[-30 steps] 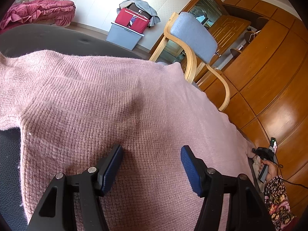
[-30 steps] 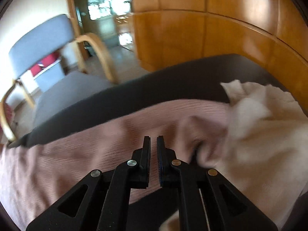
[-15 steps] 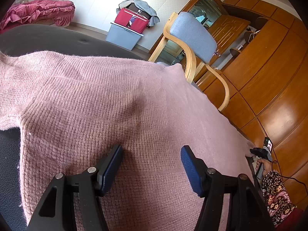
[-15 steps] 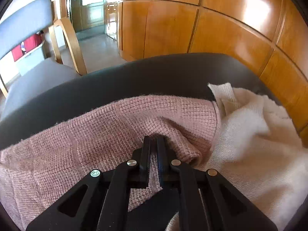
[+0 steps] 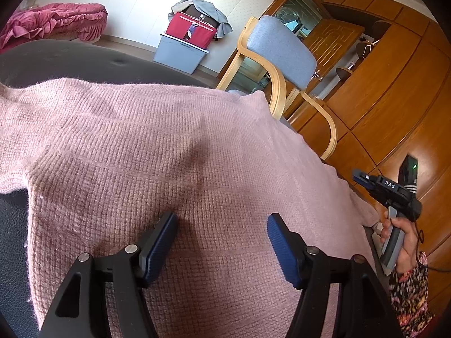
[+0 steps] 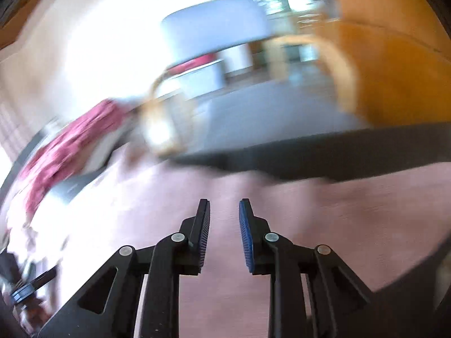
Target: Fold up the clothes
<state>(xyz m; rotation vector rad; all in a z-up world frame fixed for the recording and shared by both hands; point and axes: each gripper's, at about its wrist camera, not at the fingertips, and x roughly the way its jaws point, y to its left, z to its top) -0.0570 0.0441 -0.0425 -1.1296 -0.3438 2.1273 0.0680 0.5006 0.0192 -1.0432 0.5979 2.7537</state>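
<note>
Left tongs point(image 5: 221, 238) gape over the pink sweater point(image 5: 157, 152) mid-frame, while right tongs point(image 6: 224, 225) are opening, nothing between them.

Right wrist view motion-smeared: chair point(image 6: 217, 31) and pink sweater point(image 6: 324, 219) were blurred; sweater's lower part cut by edge.

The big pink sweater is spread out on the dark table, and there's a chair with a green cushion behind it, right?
Almost. The pink sweater does lie spread on the dark table, and a wooden chair stands behind it, but its cushion is grey-blue, not green. The left wrist view shows this clearly.
</note>
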